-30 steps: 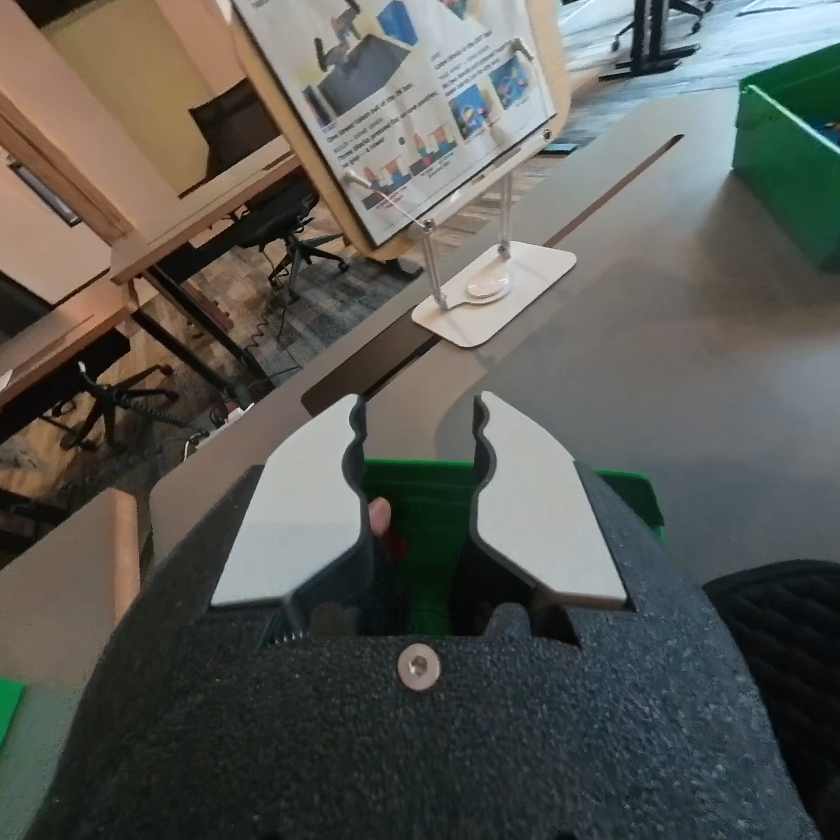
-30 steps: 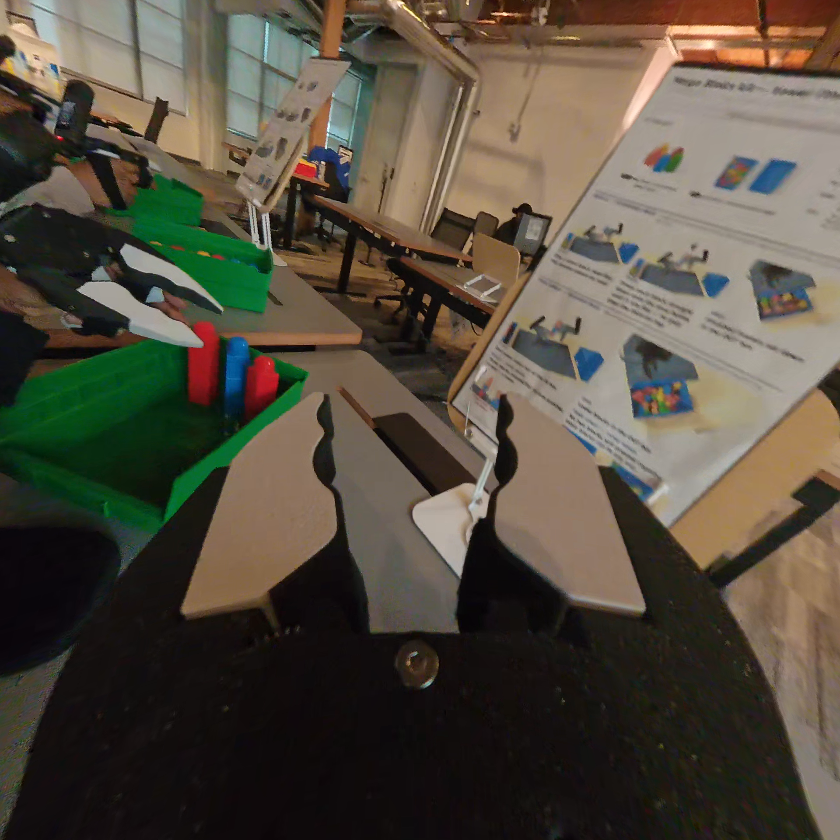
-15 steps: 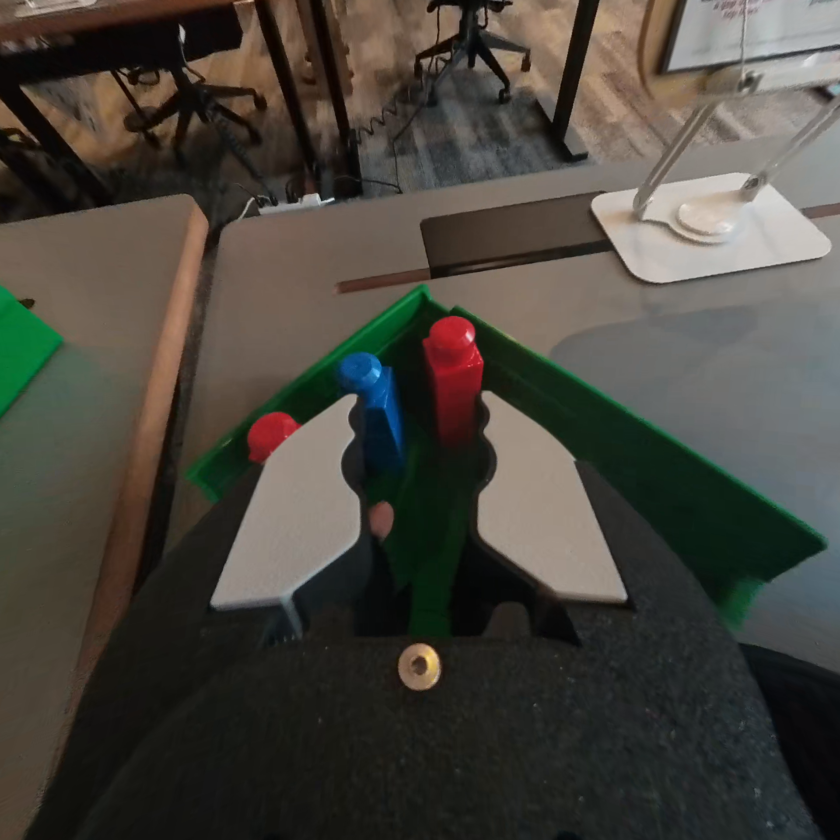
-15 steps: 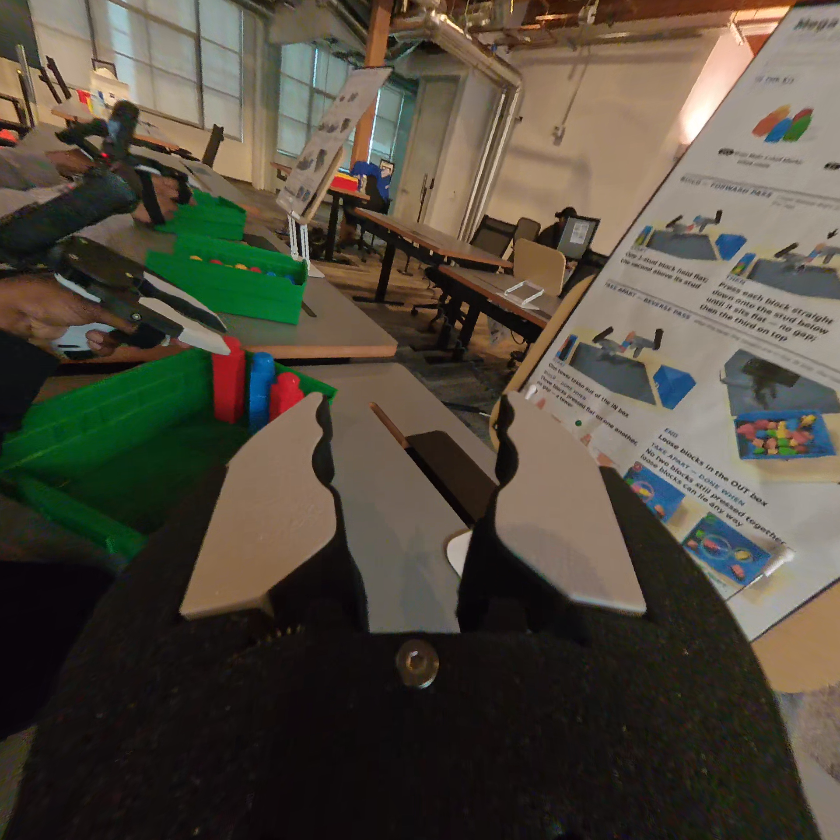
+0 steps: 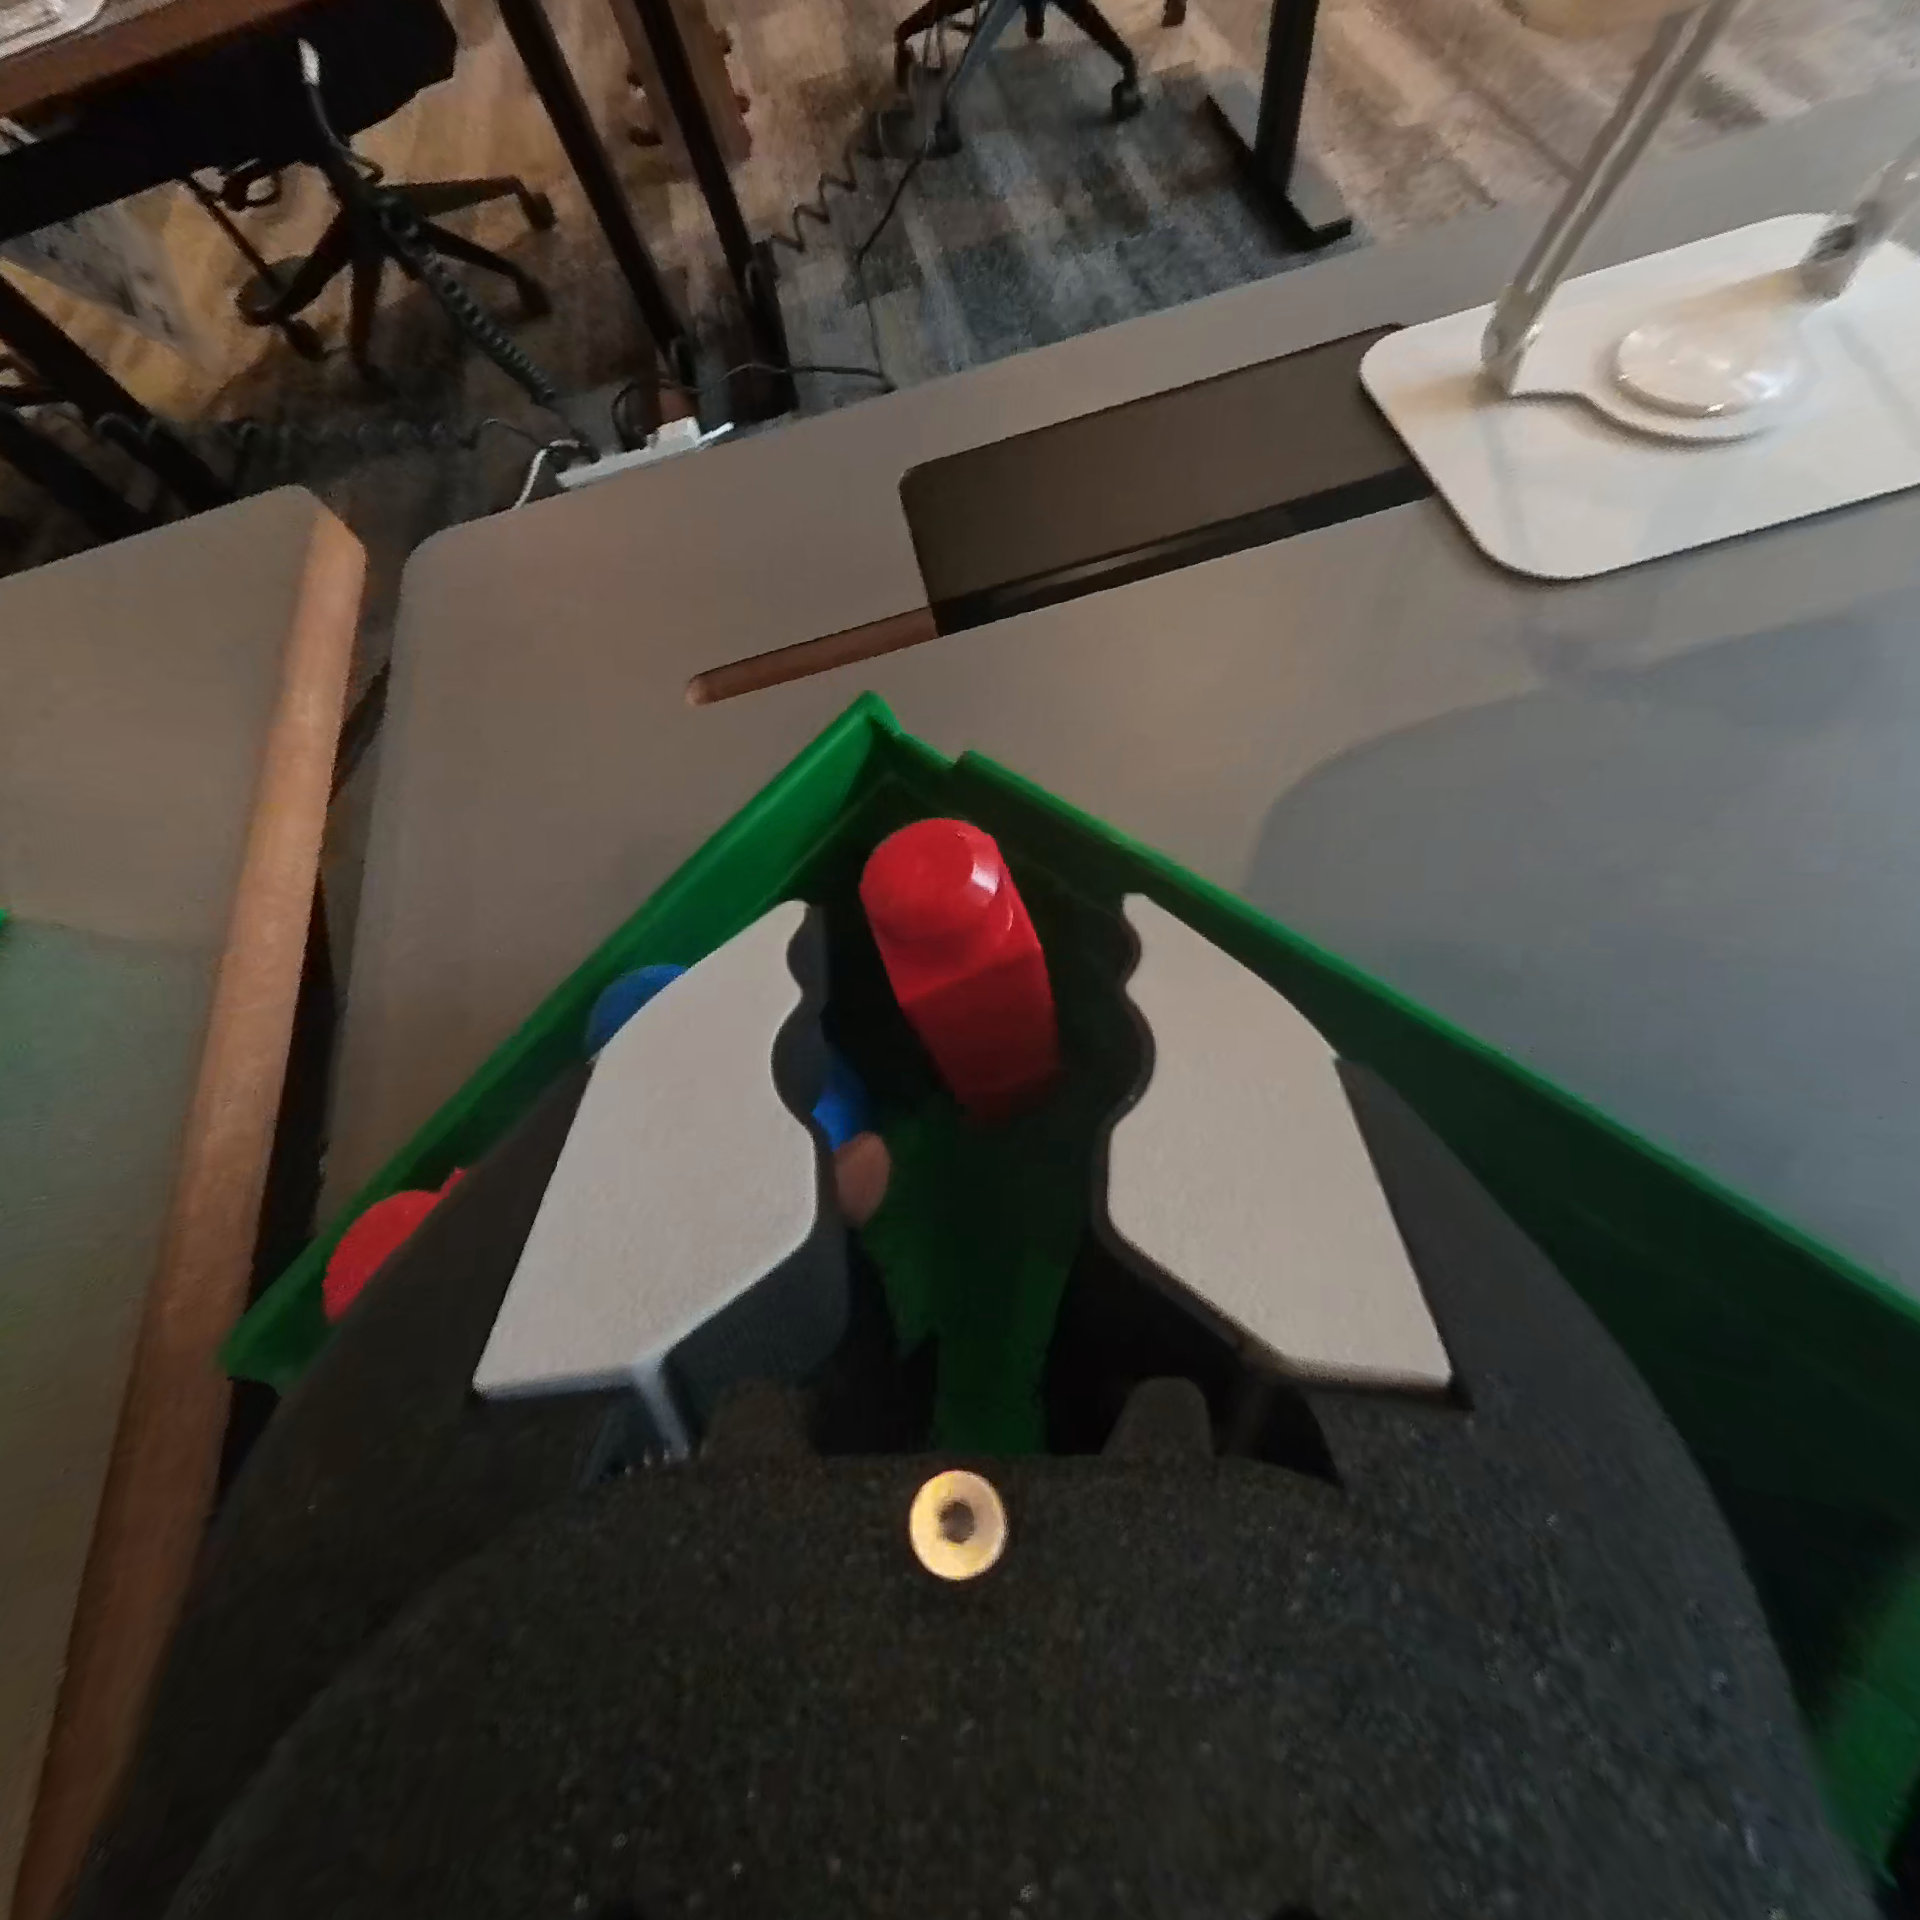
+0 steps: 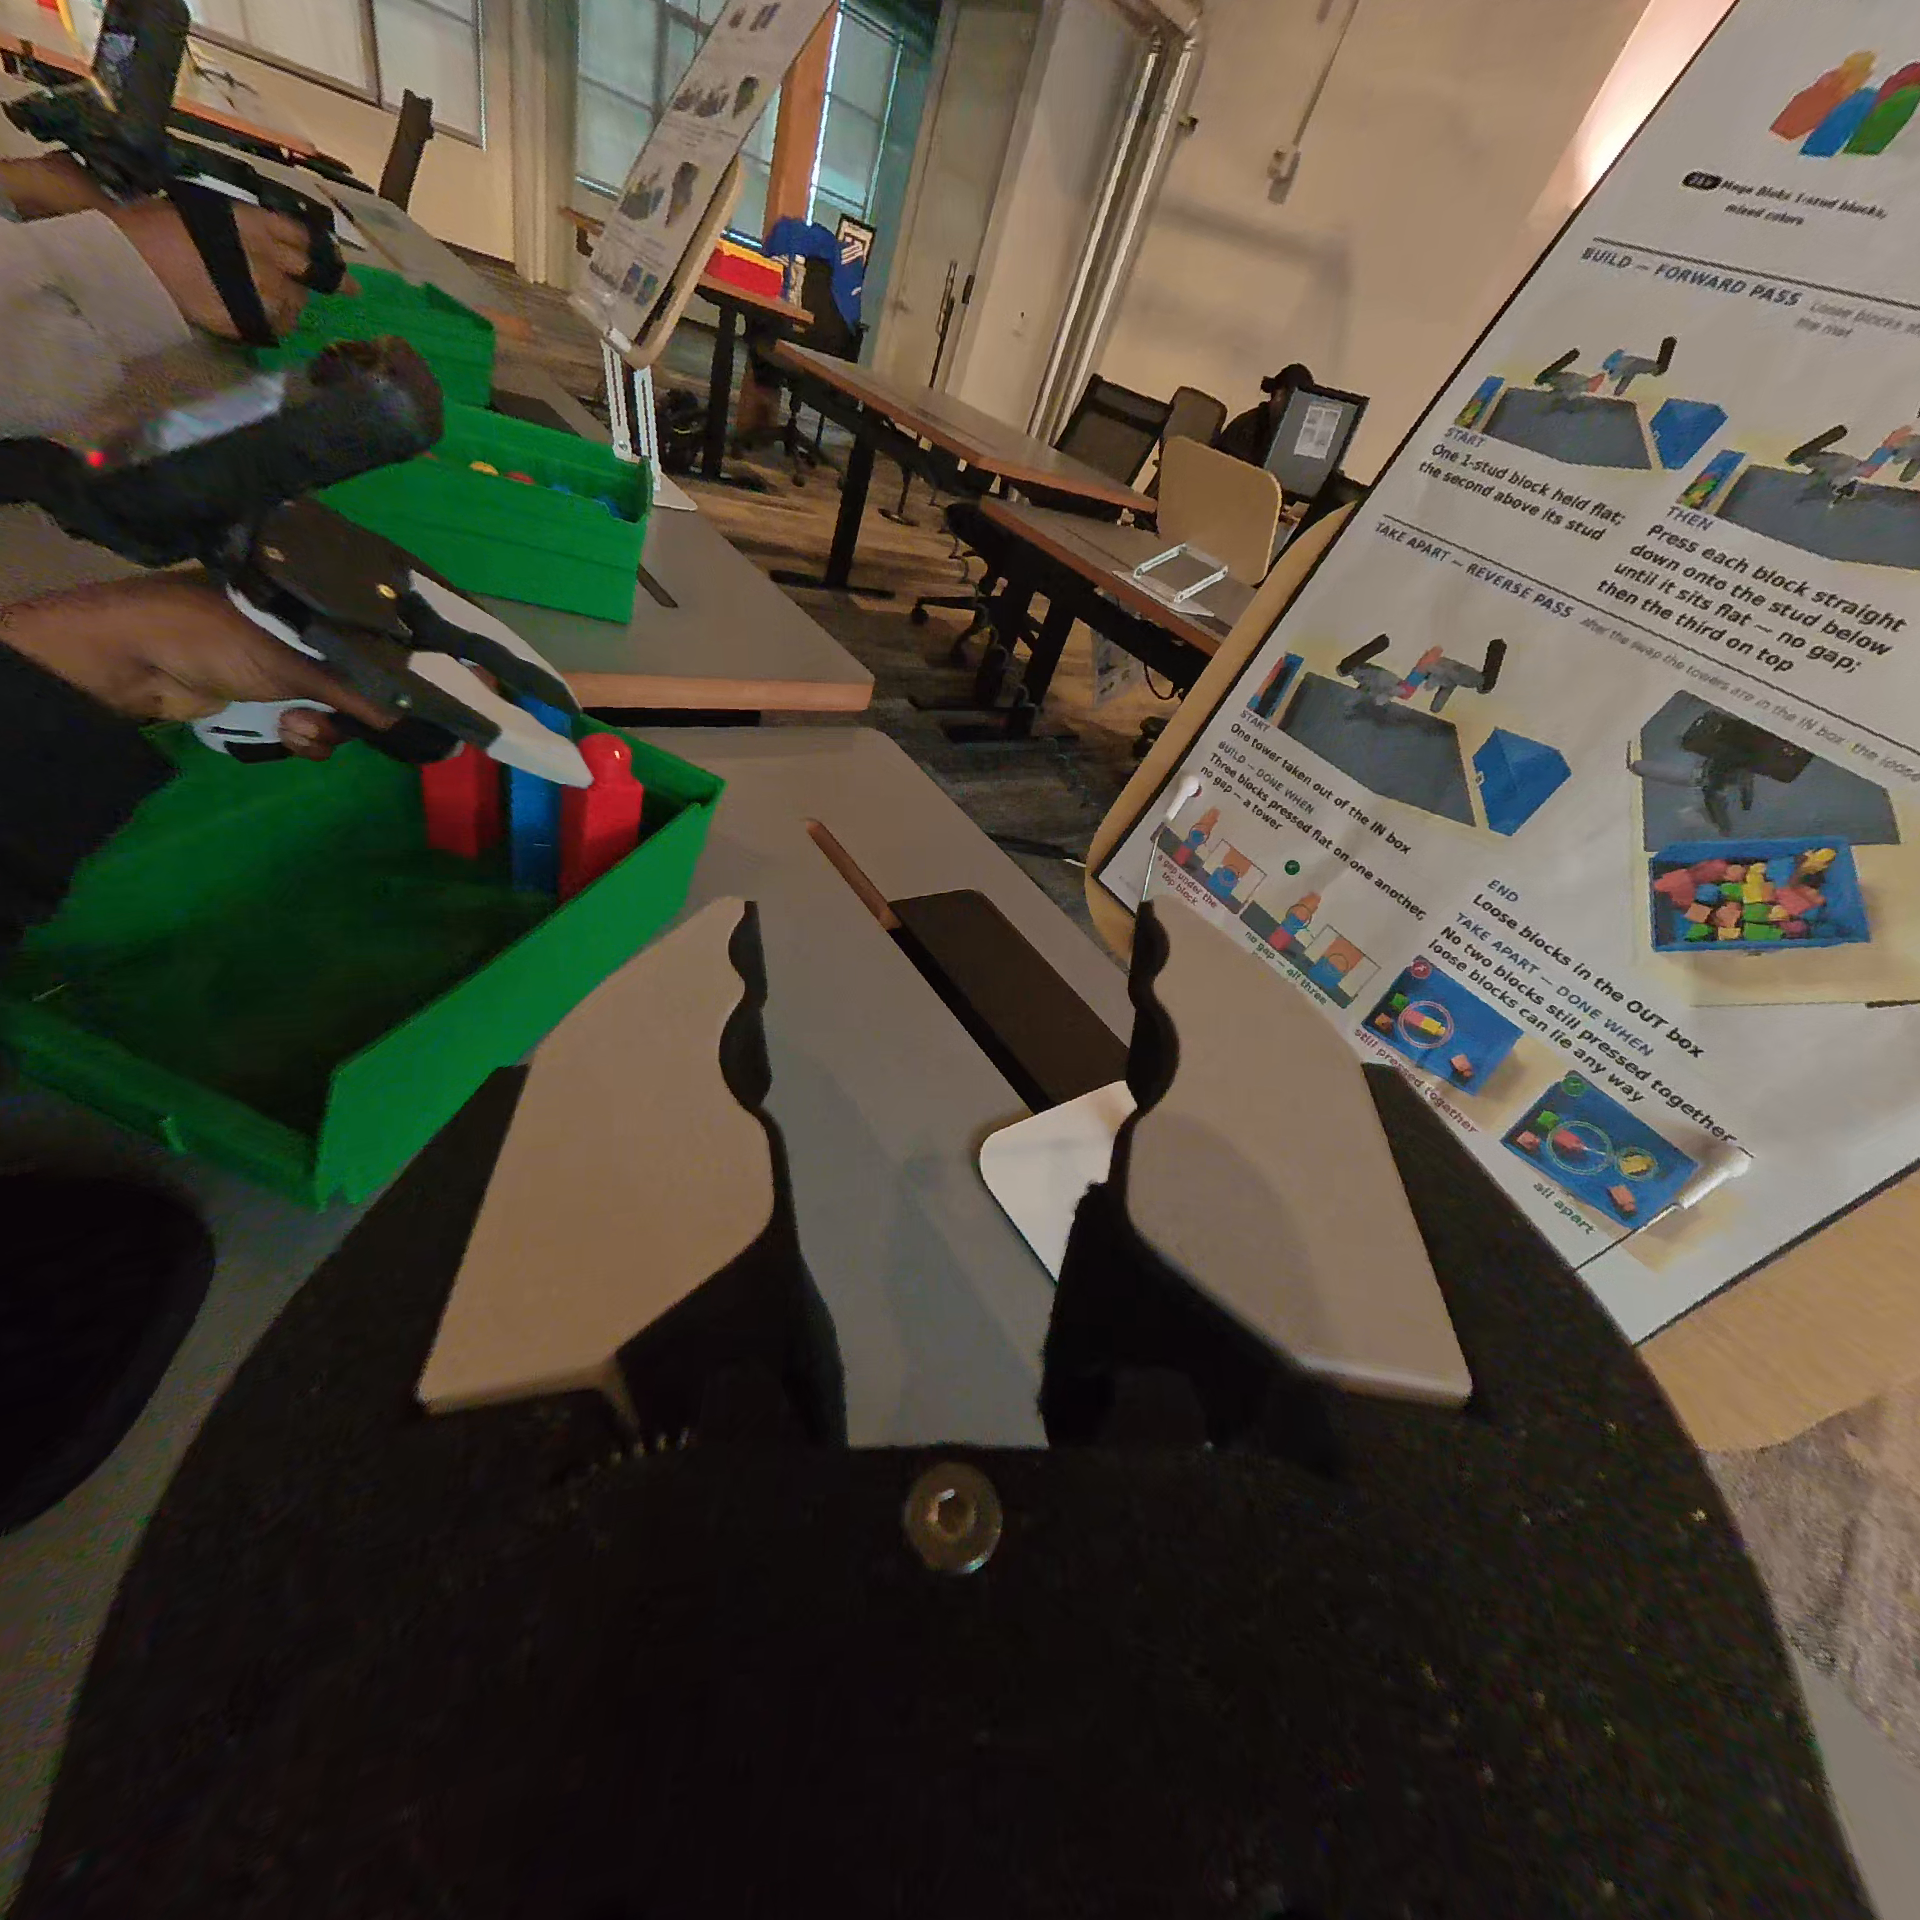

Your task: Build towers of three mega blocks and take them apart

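Left wrist view. Left claw (image 5: 966, 997): fingers spread, nothing pinched. Red tower (image 5: 961, 977): upright in the far corner of the green bin (image 5: 1351, 987), long axis vertical, stud up, top leaning toward 12 o'clock in frame; it stands between the two fingers, whether touching either cannot be told. Blue tower (image 5: 634, 997): at 10 o'clock of the claw, mostly hidden behind the left finger. Second red tower (image 5: 379, 1247): at 8 o'clock, against the bin's left wall. Grey worktop (image 5: 623, 727) carries the bin; white stand base (image 5: 1662, 457) at 2 o'clock, well apart.

Right wrist view. Right claw (image 6: 940, 1049): fingers spread, empty, over bare worktop. Green bin (image 6: 499, 1039) at 10 o'clock; three towers stand upright side by side in its far corner, red, blue (image 6: 535, 821), red (image 6: 603, 805). The left claw (image 6: 540, 727) reaches down onto them, held by a hand (image 6: 145, 655). Instruction board (image 6: 1610, 727) at 2 o'clock. More green bins (image 6: 520, 540) behind, on a further worktop.
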The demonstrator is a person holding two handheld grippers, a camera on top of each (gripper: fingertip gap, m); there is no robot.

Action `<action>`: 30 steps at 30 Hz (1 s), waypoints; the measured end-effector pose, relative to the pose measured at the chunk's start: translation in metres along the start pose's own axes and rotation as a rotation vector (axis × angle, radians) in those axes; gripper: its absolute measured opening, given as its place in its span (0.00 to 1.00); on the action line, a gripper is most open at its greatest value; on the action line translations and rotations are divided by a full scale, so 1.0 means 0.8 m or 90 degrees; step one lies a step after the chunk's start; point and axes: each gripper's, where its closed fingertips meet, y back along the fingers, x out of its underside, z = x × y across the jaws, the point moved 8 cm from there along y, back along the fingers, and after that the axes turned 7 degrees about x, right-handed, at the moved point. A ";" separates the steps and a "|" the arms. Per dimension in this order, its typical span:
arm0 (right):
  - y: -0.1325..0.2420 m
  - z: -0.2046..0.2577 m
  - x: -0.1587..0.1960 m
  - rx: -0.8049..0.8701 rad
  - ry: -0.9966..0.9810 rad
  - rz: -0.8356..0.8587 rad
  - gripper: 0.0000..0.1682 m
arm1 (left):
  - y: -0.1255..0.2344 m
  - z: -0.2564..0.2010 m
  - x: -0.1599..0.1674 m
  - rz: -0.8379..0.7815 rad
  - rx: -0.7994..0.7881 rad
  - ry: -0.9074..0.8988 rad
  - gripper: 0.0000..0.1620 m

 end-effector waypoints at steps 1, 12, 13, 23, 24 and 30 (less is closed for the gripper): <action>0.001 0.000 0.000 0.001 0.000 0.000 0.40 | -0.004 0.000 0.000 0.004 -0.009 0.001 0.32; 0.005 -0.005 0.003 0.006 -0.002 -0.001 0.39 | -0.042 -0.001 0.009 0.072 -0.066 -0.008 0.31; 0.005 -0.006 0.003 0.006 -0.003 -0.001 0.39 | -0.045 0.000 0.011 0.078 -0.072 -0.009 0.31; -0.001 -0.001 0.005 -0.007 0.002 0.006 0.39 | -0.027 0.000 0.007 0.093 -0.065 0.021 0.24; -0.001 0.000 0.005 -0.010 0.004 0.007 0.39 | -0.018 -0.002 0.001 0.078 -0.061 0.023 0.24; -0.009 0.016 0.003 -0.049 0.025 0.009 0.38 | 0.055 -0.016 -0.039 -0.072 -0.050 0.021 0.24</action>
